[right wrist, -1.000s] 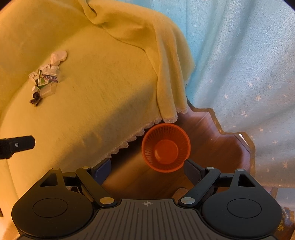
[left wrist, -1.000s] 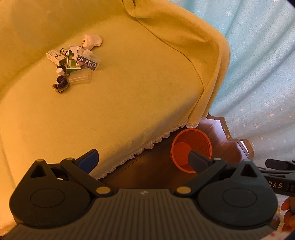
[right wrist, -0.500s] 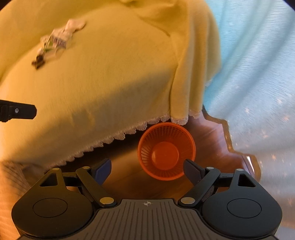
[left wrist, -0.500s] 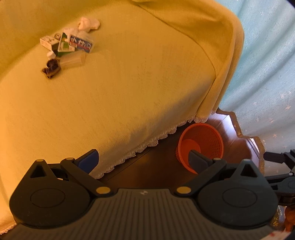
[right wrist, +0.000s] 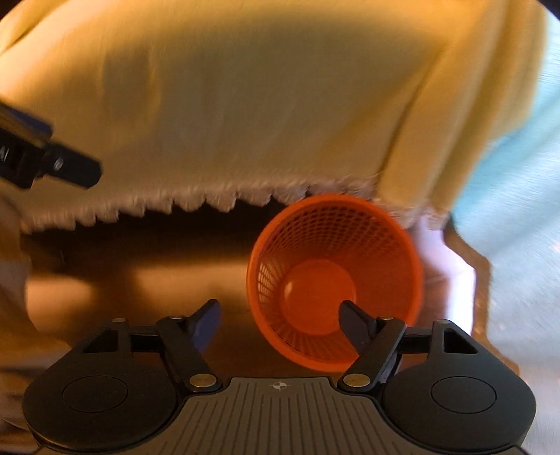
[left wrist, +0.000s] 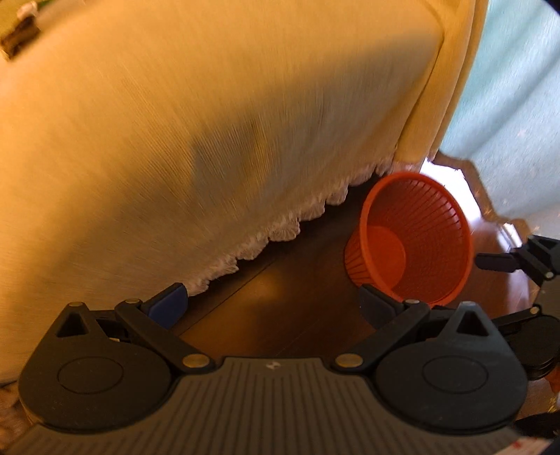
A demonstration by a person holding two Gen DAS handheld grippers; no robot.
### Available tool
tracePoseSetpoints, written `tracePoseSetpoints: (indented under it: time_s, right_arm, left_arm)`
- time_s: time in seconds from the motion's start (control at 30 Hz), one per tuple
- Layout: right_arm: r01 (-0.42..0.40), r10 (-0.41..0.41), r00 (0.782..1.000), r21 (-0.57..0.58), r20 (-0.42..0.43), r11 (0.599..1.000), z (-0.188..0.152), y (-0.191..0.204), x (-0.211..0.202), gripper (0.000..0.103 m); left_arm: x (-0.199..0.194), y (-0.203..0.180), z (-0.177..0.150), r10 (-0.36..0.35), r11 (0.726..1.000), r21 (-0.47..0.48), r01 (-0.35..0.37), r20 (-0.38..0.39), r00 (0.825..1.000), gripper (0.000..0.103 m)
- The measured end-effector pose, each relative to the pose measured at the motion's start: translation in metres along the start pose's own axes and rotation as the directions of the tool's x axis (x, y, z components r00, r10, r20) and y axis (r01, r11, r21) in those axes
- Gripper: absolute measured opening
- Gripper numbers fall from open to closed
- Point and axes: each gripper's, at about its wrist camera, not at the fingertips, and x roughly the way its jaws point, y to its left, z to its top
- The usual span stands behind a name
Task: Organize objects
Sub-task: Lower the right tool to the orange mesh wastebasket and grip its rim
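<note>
An orange mesh basket [left wrist: 420,224] stands upright and empty on the dark wooden floor, just in front of the yellow sofa cover's lace hem. My left gripper [left wrist: 273,304] hangs open over the floor to the left of the basket, holding nothing. My right gripper [right wrist: 280,323] points down at the basket [right wrist: 315,245] and its jaws are closing. Its right finger shows over the basket's inside and its left finger outside, so the near-left wall lies between them, with no pad pressing on it. Small items [left wrist: 19,29] lie on the sofa at the far top left, blurred.
The yellow sofa cover [left wrist: 210,122] fills the upper half of both views, its hem hanging close to the floor. A pale blue starred curtain [left wrist: 518,105] hangs to the right. The left gripper's finger [right wrist: 49,164] shows at the left edge of the right wrist view.
Both grippers have sunk toward the floor, so the basket looks much larger and nearer. The items on the sofa slid to the top edge. The right jaws stand narrower than before.
</note>
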Motion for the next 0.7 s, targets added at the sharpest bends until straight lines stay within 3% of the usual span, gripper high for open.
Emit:
tracePoseSetpoints:
  time_s: [0.23, 0.37, 0.63, 0.7]
  right_arm:
    - [-0.03, 0.025, 0.999, -0.172, -0.031, 0.985, -0.031, 0.001, 0.077, 0.06]
    - [-0.037, 0.028, 0.999, -0.253, -0.04, 0.967, -0.043, -0.001, 0.106, 0.047]
    - [-0.05, 0.052, 0.999, -0.36, -0.003, 0.932, -0.057, -0.004, 0.133, 0.029]
    - [-0.056, 0.061, 0.998, -0.38, 0.002, 0.923, -0.059, -0.004, 0.135, 0.018]
  left_arm:
    - [0.057, 0.003, -0.016, -0.011, 1.0, 0.009, 0.012, -0.011, 1.0, 0.101]
    - [0.078, 0.004, -0.022, -0.025, 1.0, 0.005, 0.025, -0.01, 1.0, 0.101]
    - [0.101, 0.008, -0.03, -0.039, 0.999, 0.008, 0.039, -0.015, 0.999, 0.101]
    - [0.103, 0.009, -0.031, -0.044, 0.999, 0.009, 0.044, -0.019, 0.999, 0.101]
